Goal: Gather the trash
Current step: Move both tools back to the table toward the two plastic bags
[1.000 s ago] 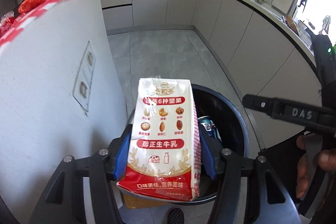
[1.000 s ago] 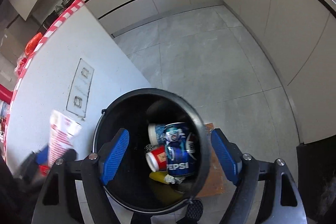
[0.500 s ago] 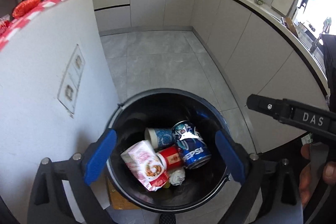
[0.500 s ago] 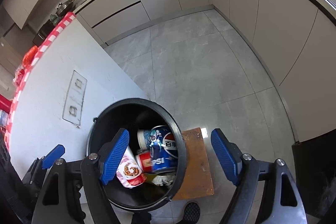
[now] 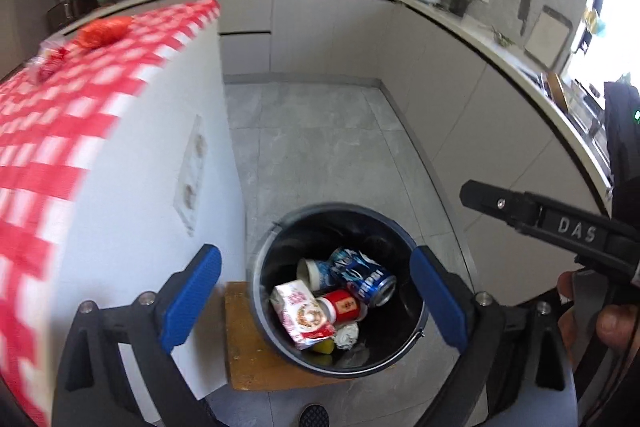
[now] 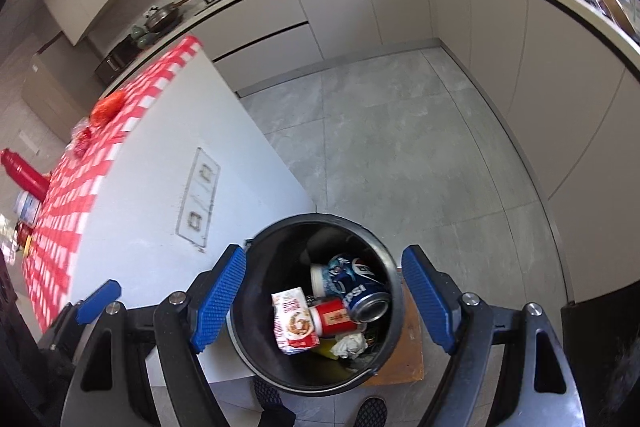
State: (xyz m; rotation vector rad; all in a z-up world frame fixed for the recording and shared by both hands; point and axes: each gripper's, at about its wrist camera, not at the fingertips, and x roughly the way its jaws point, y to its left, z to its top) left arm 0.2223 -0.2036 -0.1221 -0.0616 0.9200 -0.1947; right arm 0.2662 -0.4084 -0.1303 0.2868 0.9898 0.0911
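So both tools are spread wide with nothing between the blue pads. The left tool (image 5: 316, 301) hangs above the round black plastic trash bin (image 5: 280, 231), its fingers framing the bin without touching it, and the right tool (image 6: 324, 303) does the same from its own side.

All the trash is down inside the bin: a red-and-white snack pouch (image 5: 302, 313) lying on its side, a blue Pepsi can (image 5: 366, 277) tipped over beside it, a small red cup (image 5: 344, 307) between the two, a white-and-blue paper cup (image 5: 316, 271) behind, a crumpled white wad (image 5: 347, 335) and something yellow (image 5: 326, 347) at the bottom that I can't identify.

The bin sits on a brown wooden board (image 5: 240, 339) on the grey tile floor, right next to the white side panel of the surface with the red-and-white checked cloth (image 5: 72, 99). That cloth is motion-blurred in the left view, and the red items on it are too smeared to name.

From the left camera the right tool's black body marked DAS (image 5: 572, 231) juts in from the right edge, with the person's fingers (image 5: 612, 323) wrapped under it; most of that hand is cut off.
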